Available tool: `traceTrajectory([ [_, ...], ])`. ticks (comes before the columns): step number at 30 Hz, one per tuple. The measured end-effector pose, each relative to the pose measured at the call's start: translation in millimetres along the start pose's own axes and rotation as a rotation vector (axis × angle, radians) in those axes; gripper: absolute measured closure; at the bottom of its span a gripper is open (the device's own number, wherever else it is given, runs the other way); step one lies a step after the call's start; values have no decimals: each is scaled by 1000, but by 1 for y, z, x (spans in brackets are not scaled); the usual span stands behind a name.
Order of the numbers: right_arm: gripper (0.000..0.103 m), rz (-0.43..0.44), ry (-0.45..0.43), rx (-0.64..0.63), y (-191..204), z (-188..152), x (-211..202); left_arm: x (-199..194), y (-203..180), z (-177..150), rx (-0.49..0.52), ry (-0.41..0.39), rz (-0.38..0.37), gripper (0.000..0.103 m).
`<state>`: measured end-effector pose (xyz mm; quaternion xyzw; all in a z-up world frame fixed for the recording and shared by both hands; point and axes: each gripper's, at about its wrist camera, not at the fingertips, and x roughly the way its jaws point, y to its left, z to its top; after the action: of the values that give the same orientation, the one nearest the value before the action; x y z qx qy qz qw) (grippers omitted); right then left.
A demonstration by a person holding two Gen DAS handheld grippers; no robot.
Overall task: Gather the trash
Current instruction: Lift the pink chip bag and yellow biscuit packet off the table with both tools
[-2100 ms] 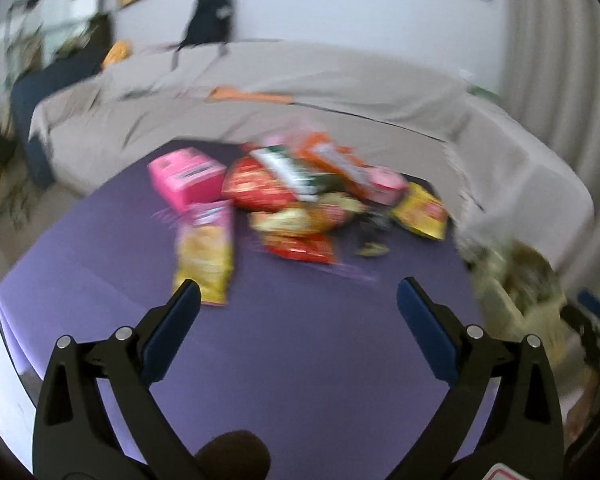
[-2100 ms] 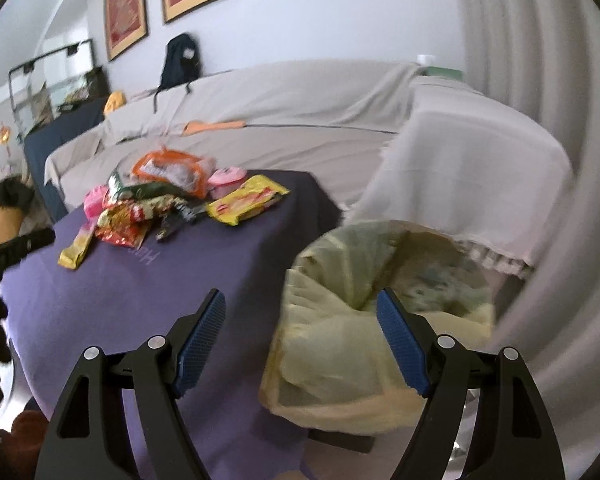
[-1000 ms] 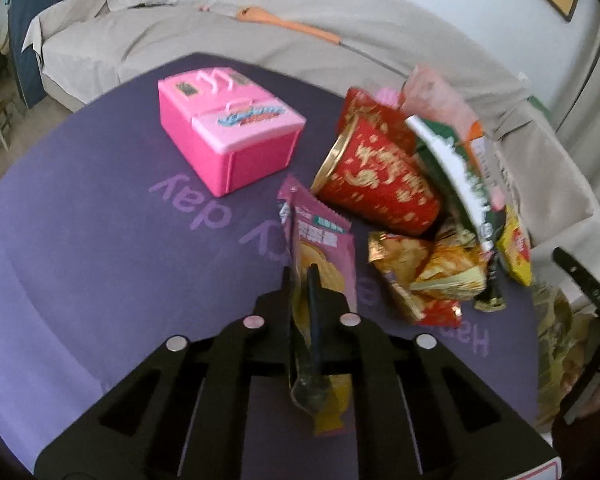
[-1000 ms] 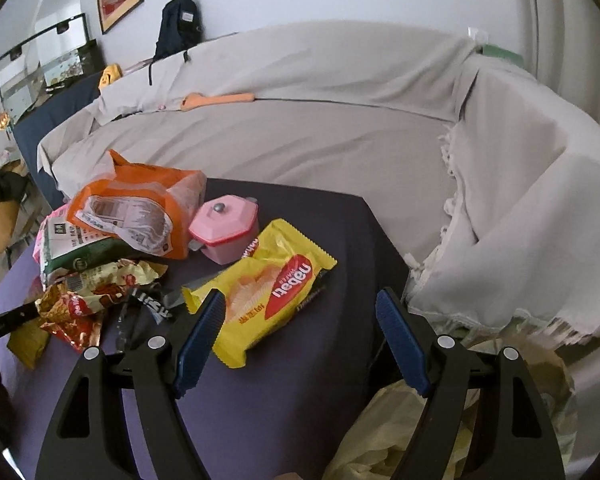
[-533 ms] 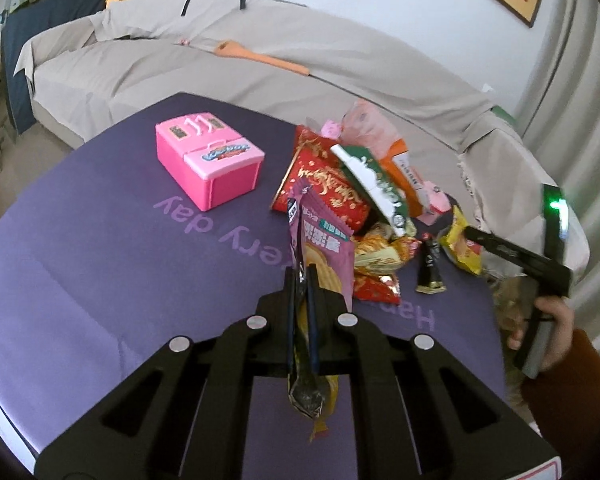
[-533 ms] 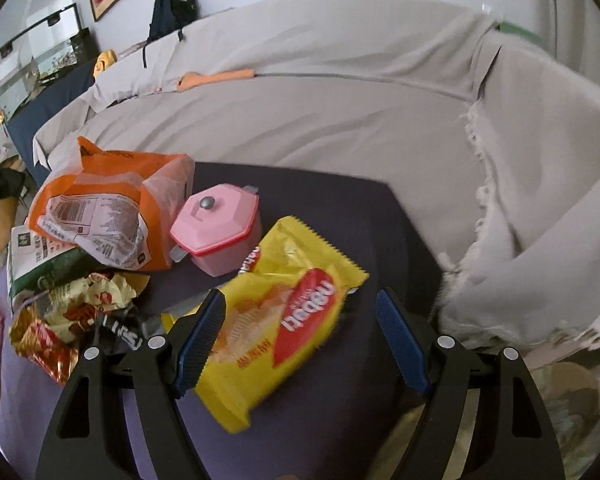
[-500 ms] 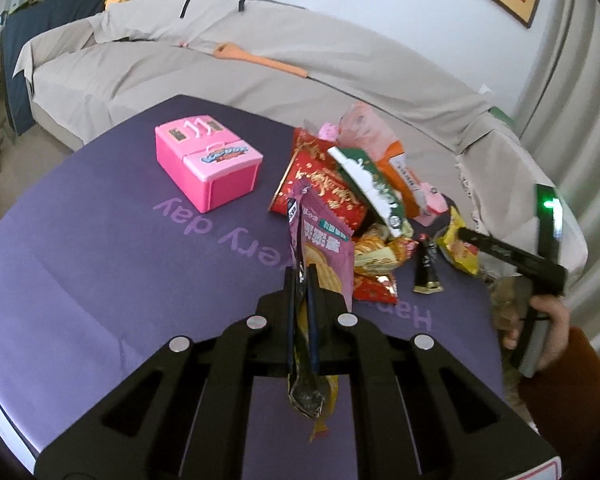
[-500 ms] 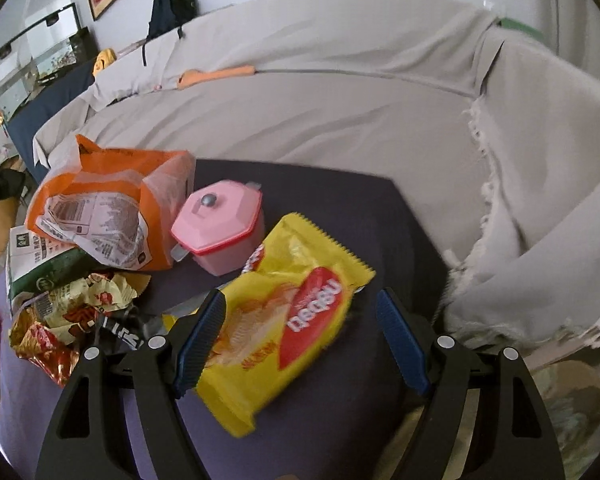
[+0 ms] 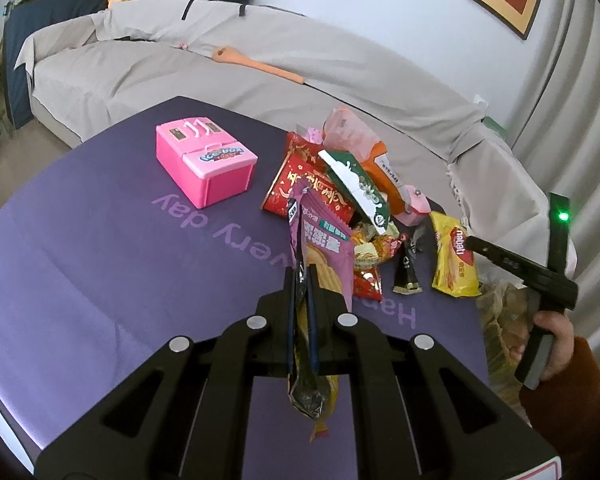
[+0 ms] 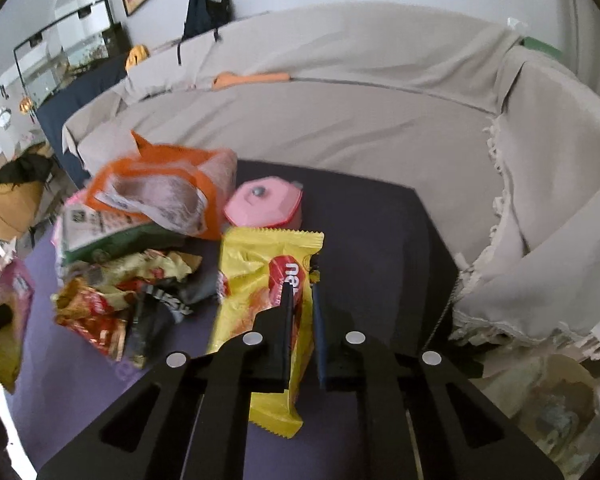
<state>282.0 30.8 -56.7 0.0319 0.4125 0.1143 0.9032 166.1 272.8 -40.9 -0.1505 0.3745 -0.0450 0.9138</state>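
Already the left gripper [image 9: 301, 280] has its jaws clenched on a pink-and-yellow crisp packet [image 9: 324, 248], which stands on edge between the pads, its crumpled lower end hanging out beneath them, lifted clear of the purple cloth-covered bench [image 9: 100, 272]; the right gripper [image 10: 302, 300] has just been closing its jaws, and they now pinch a yellow foil biscuit wrapper with a red logo [image 10: 260, 280], one finger lying over the wrapper's face and the other along its right edge; whether that wrapper rests on the bench or is raised cannot be told. From the left wrist view the same yellow wrapper [image 9: 454, 260] lies near the right edge of the bench, with the right gripper's black body above it, held by a hand [image 9: 552, 344] in a rust-brown sleeve. Just left of the wrapper sits the rest of the litter: a crumpled red-and-gold wrapper [image 10: 96, 308], a small black sachet [image 9: 408, 268], a green-and-white packet [image 9: 360, 188], a red packet with gold lettering [image 9: 296, 184] and an orange-and-clear plastic bag [image 10: 168, 188], heaped touching one another; a small pink lidded pot [image 10: 264, 200] stands just behind the yellow wrapper. A pink toy fridge box [image 9: 206, 164] lies apart on the bench, to the left of the heap; a pale yellowish bin bag [image 10: 548, 392] shows beside the bench at lower right; a sofa under a beige cover [image 10: 340, 100] curves behind.
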Motion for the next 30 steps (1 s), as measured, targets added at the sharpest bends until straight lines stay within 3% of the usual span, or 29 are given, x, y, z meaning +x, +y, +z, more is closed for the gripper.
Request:
traceTrajectory([
  [6, 95, 39, -35, -43, 6, -8, -32, -11, -8, -3, 18, -15, -2, 98],
  [8, 94, 97, -7, -51, 7, -13, -32, -11, -11, -5, 18, -10, -7, 98],
  [10, 93, 77, 8, -41, 2, -16, -26, -11, -13, -7, 18, -2, -10, 98],
  [12, 85, 66, 24, -32, -2, -17, -18, -10, -15, -9, 20, 3, -12, 98],
  [14, 67, 62, 36, -13, -9, -17, -8, -8, -16, -11, 24, 11, -12, 98],
  [15, 66, 62, 45, -8, -11, -16, -2, -7, -16, -12, 24, 16, -13, 98],
  [23, 66, 85, 136, 44, -14, -12, 43, 6, -13, -19, 14, 53, -11, 98],
  [28, 66, 102, 127, 21, -1, -10, 49, 13, -10, -22, 8, 66, -5, 98],
  [30, 73, 120, 133, -25, 6, -11, 50, 14, -10, -22, 6, 68, -3, 98],
])
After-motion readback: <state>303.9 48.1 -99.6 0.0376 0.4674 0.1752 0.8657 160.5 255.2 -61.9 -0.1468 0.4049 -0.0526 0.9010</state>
